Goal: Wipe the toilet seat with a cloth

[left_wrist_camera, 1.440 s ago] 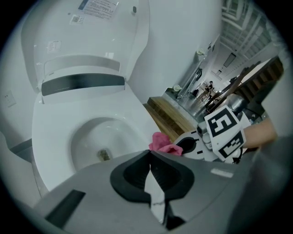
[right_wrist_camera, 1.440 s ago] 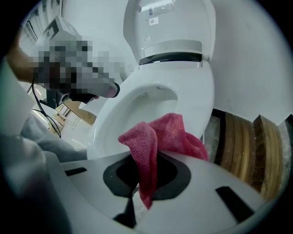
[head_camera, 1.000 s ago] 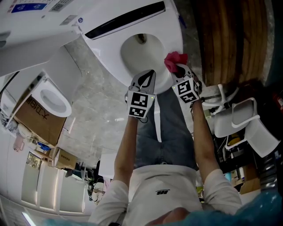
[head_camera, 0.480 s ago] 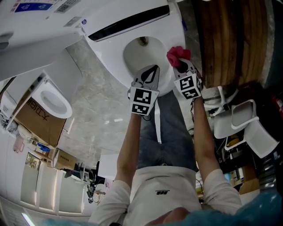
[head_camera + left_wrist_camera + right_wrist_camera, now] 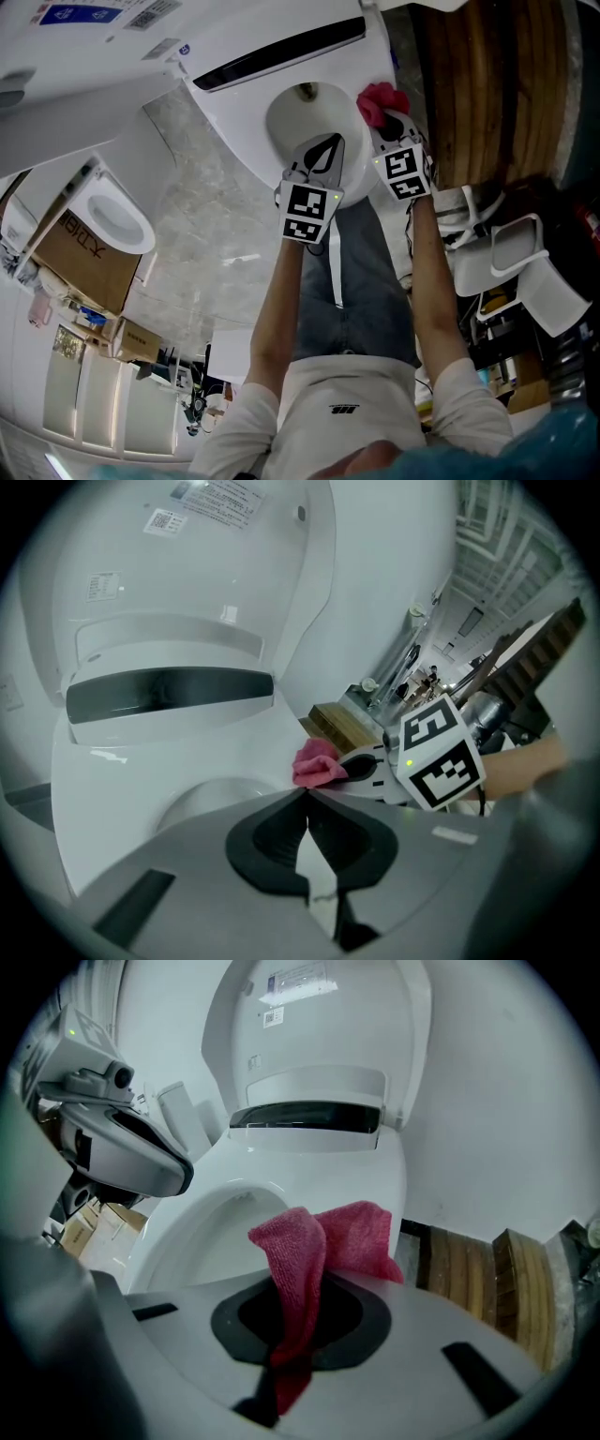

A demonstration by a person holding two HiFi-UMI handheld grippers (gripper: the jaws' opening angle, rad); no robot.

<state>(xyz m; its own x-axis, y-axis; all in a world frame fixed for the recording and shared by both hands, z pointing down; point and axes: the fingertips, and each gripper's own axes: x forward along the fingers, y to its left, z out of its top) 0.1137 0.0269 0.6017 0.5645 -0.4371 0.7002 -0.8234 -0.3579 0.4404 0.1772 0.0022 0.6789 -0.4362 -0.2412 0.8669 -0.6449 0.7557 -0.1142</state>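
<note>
Sliding farther out now: our left gripper (image 5: 306, 797) is pinched closed on nothing over the bowl (image 5: 298, 117), while our right gripper (image 5: 298, 1321), clamped on the pink cloth (image 5: 323, 1241), has pushed it along the toilet seat (image 5: 370, 1194)'s right rim, so wiping looks underway.

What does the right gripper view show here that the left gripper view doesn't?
Only the right gripper view: the pink cloth pinched between the right gripper's shut jaws, and wooden planks beside the toilet. Only the left gripper view: the left gripper's jaws together with nothing between them, and the marker cube on the right gripper. Both: the white toilet with its lid raised, and the cloth itself.
</note>
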